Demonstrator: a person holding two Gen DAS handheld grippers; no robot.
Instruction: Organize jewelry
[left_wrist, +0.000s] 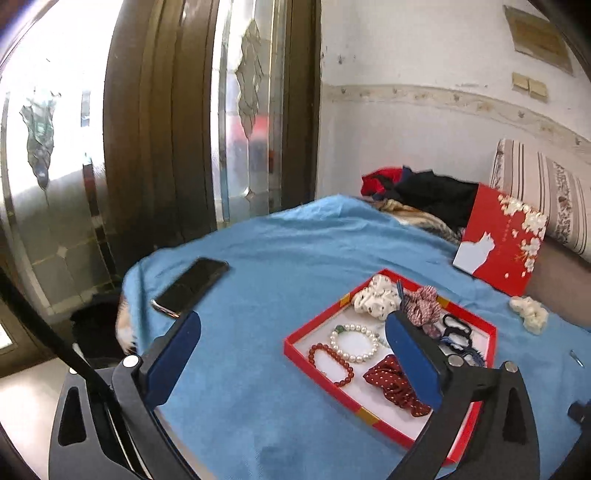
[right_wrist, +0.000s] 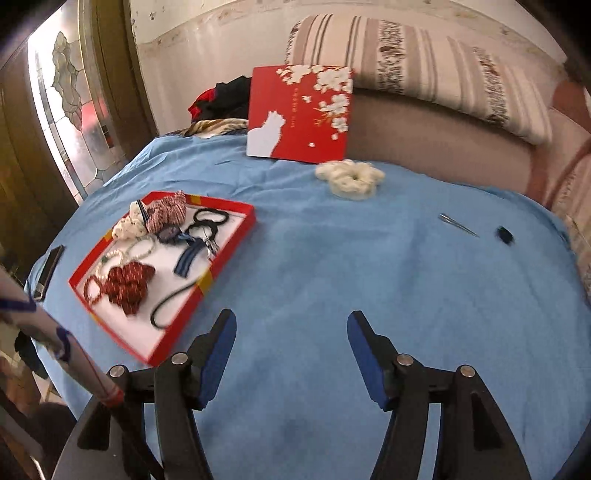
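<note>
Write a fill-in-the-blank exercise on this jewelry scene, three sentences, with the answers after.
1. The pearl bracelet lies inside the red ____.
2. The cream scrunchie lies outside it on the ____ cloth.
3. The box lid leaning by the cushion shows a white ____.

Missing words: tray; blue; cat

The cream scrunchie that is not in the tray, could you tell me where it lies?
In the right wrist view the cream scrunchie lies on the blue cloth, just in front of the red lid, right of the tray.
</note>
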